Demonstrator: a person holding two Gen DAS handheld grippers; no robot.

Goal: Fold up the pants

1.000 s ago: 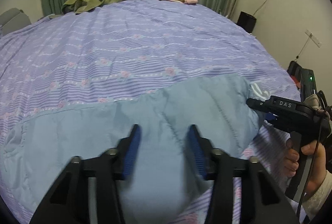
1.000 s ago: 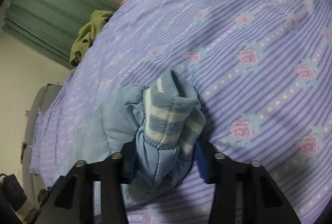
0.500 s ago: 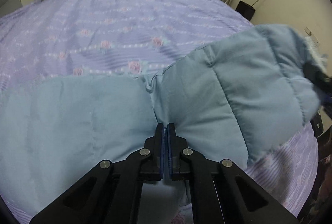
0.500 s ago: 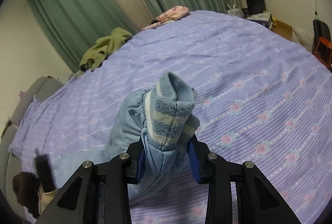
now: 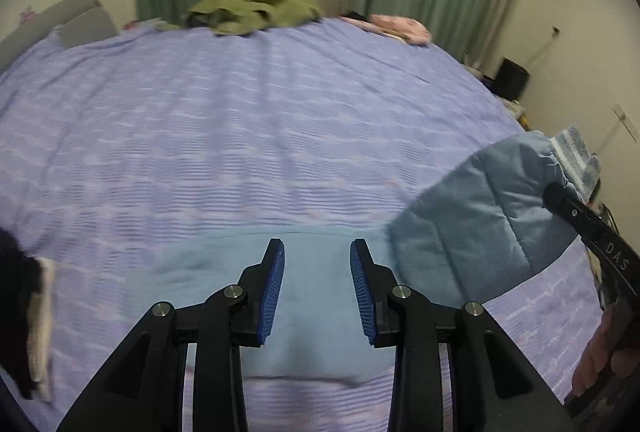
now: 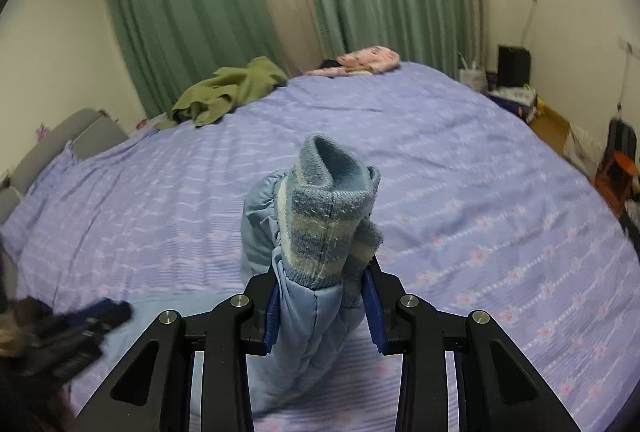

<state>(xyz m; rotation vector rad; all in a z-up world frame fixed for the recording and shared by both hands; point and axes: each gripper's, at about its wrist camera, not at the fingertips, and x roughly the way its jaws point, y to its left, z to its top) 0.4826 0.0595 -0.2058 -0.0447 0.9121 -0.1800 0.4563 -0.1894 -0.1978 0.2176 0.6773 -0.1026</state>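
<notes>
The light blue padded pants lie on the purple striped bed. My left gripper is open and empty, just above the flat part of the pants. My right gripper is shut on the pants' leg end, whose striped knit cuff sticks up between the fingers. In the left wrist view that lifted leg hangs from the right gripper at the right, raised off the bed.
A green garment and a pink garment lie at the bed's far edge by green curtains. A grey sofa stands at the left. Boxes and dark items sit by the right wall.
My left gripper was shut on the pants half a second ago; it has opened and let go. My right gripper has lifted the cuffed leg end higher.
</notes>
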